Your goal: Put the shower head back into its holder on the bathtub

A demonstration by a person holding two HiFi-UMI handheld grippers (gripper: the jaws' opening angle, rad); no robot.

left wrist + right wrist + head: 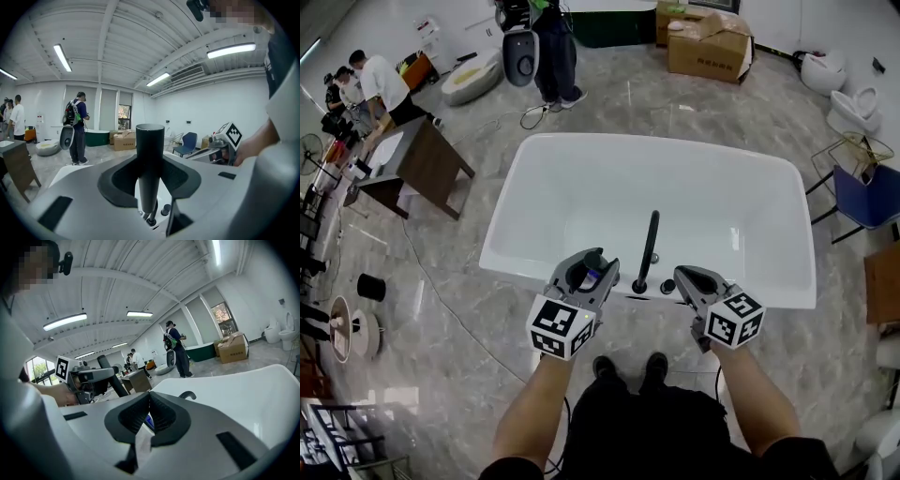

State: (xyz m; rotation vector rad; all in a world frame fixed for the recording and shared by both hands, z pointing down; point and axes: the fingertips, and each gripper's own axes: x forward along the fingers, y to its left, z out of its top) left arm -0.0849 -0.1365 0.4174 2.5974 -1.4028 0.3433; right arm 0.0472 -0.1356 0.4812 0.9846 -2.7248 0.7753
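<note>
Evidently left gripper (587,270) clasps upright shower head (150,150)

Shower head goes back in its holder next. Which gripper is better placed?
Left. The left gripper is clamped on the black shower head, held upright close to the black fittings on the bathtub rim. The right gripper is shut on nothing, off to the side.

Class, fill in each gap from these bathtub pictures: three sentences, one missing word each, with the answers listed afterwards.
1. The left gripper is shut on the shower head, whose colour is ____.
2. The right gripper has its jaws ____, with nothing between them.
3. The bathtub is ____ in colour.
Missing words: black; shut; white.
</note>
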